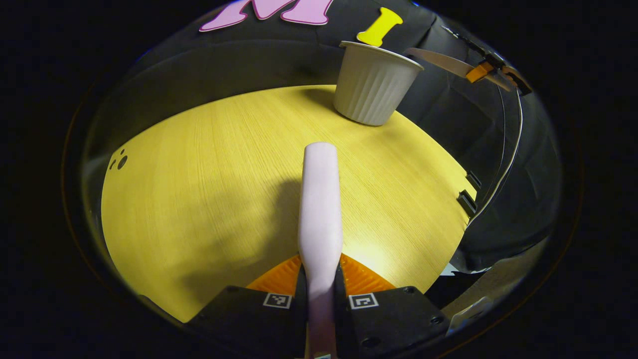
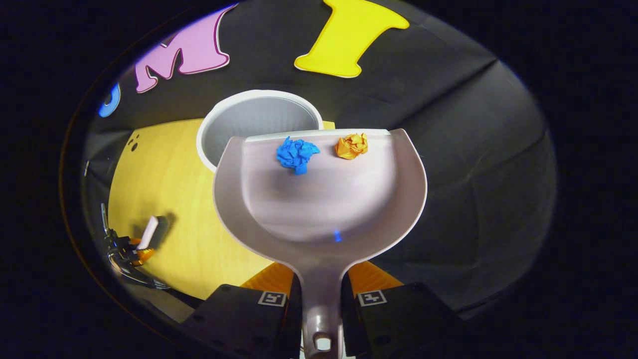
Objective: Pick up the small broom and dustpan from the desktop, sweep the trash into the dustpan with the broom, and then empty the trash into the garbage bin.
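Note:
In the left gripper view my left gripper (image 1: pixel 320 286) is shut on the pale broom (image 1: pixel 320 199), which points forward over the wooden table (image 1: pixel 199 189). The white ribbed bin (image 1: pixel 373 87) stands at the table's far edge. In the right gripper view my right gripper (image 2: pixel 321 294) is shut on the handle of the pale dustpan (image 2: pixel 324 209). The pan is held over the bin (image 2: pixel 259 117), its front lip above the bin's opening. A blue paper ball (image 2: pixel 296 154) and an orange paper ball (image 2: pixel 351 145) lie near that lip. The left gripper (image 2: pixel 134 252) with the broom (image 2: pixel 149 232) shows at the lower left.
The dustpan's edge (image 1: pixel 438 59) and the right gripper (image 1: pixel 491 70) hang in the air right of the bin in the left gripper view. Small dark holes (image 1: pixel 119 162) mark the table's left part. Black clips (image 1: pixel 468 199) and a white cable (image 1: pixel 503 169) sit at its right edge.

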Action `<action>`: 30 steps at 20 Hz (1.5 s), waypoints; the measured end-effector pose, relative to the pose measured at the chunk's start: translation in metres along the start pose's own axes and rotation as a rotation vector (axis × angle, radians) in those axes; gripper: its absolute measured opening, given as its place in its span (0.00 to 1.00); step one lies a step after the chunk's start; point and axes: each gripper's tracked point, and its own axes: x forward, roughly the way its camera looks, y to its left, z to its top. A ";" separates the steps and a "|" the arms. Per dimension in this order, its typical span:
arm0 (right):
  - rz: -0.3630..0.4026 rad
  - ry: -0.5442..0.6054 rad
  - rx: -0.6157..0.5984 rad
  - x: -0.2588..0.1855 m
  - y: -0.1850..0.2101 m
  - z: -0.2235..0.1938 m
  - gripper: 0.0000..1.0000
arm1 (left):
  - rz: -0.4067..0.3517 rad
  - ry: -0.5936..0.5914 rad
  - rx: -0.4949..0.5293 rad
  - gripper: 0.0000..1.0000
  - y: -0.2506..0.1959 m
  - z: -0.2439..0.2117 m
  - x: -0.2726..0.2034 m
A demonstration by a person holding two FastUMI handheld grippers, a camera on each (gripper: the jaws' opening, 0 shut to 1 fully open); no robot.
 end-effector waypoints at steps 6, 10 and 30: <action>-0.055 0.076 -0.136 -0.014 -0.017 0.002 0.32 | 0.012 -0.009 -0.034 0.27 0.005 -0.004 -0.003; -0.122 0.129 -0.248 -0.016 -0.032 0.005 0.36 | 0.019 -0.010 -0.042 0.26 0.008 -0.005 -0.005; -0.067 0.070 -0.294 -0.035 -0.026 0.024 0.33 | 0.060 -0.027 -0.051 0.26 0.010 -0.004 -0.012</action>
